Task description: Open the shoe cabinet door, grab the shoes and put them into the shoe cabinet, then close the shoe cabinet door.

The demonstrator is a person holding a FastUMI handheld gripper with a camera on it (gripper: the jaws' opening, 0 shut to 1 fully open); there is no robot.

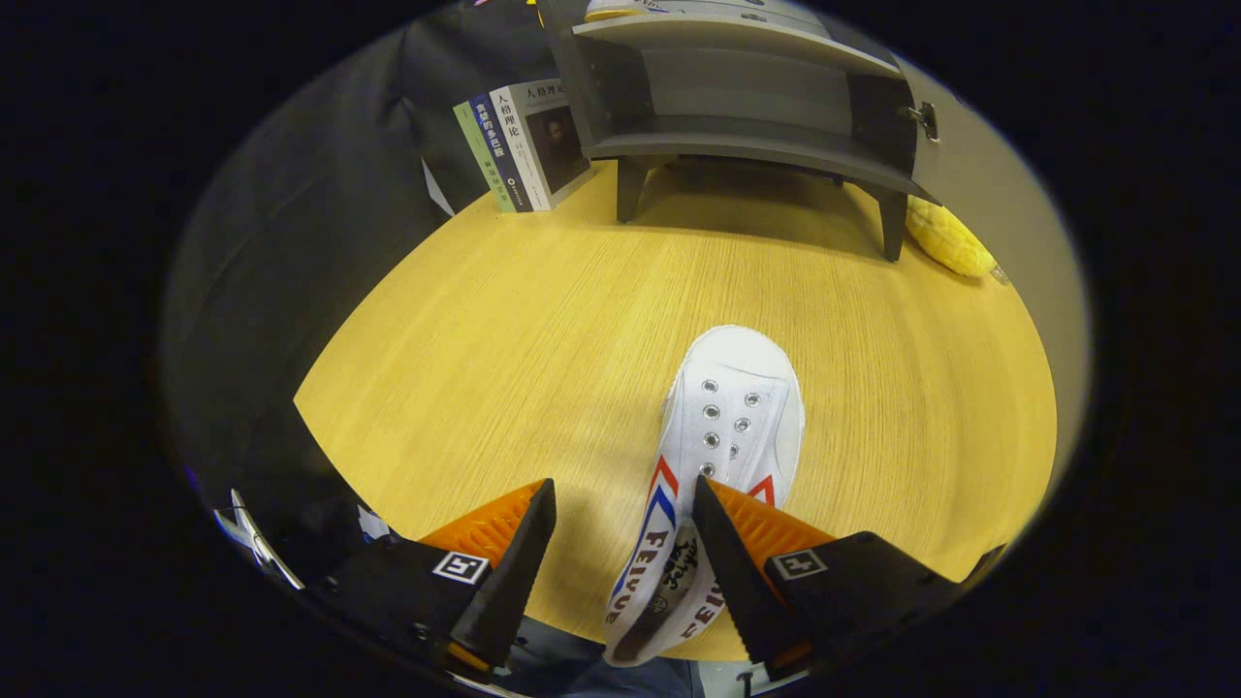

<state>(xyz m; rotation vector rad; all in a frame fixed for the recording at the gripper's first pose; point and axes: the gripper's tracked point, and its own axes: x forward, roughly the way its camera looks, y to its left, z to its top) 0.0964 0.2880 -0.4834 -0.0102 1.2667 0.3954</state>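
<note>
So the gripper (620, 504) was spread wide open over the wooden table (504, 368), not clamping anything. The white shoe (722, 436) lay on the table with its heel end between the jaws, closer to the right one, and its toe pointing out ahead of them. Well beyond the fingers stood the grey shoe cabinet (747, 97), door open, shelves showing. A few books (528, 145) stood just beside it, and something yellow (948, 240) lay by its other side.
</note>
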